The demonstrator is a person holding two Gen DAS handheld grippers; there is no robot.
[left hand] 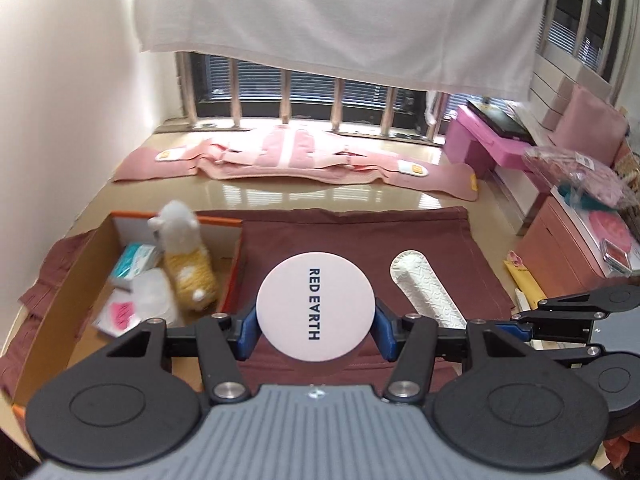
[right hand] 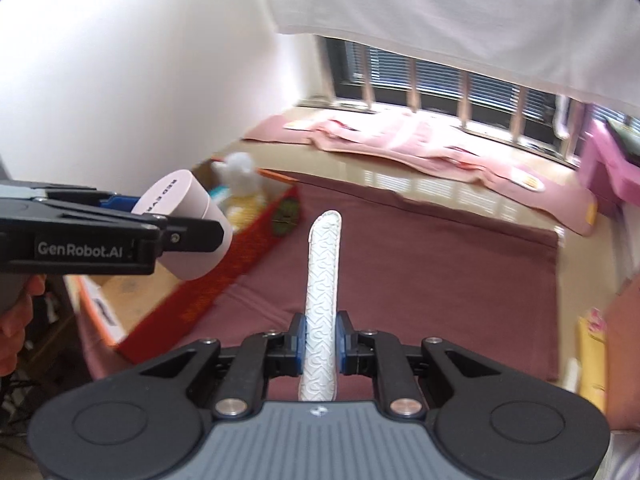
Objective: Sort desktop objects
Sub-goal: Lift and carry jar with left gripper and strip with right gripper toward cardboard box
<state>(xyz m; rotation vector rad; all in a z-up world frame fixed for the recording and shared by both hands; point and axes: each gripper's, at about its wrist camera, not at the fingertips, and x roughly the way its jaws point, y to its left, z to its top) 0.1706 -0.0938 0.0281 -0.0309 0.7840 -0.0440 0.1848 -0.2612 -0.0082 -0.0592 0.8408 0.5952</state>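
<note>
Round RED EARTH jar (left hand: 316, 305) clamped in left gripper (left hand: 316, 330); white embossed case (right hand: 322, 312) pinched in right gripper (right hand: 321, 346). You carry both, 2 items; next, likely lower into cardboard box (left hand: 76, 280).

Your round pale-pink jar (left hand: 316, 305), lid printed "RED EARTH", is clamped at its sides between the blue pads of your left claw (left hand: 316, 330), lid face toward the camera, held above the maroon cloth (left hand: 360, 232). From the right wrist view the jar (right hand: 188, 220) shows as a short cylinder, tilted. Your white embossed case (right hand: 322, 300), long, flat and round-ended, is pinched on edge in your right claw (right hand: 322, 338), pointing away. The open orange-rimmed cardboard box (left hand: 60, 300) to the left holds a white-and-yellow plush toy (left hand: 184, 256), a teal packet (left hand: 134, 264) and a white pouch with a pink mark (left hand: 132, 308).
</note>
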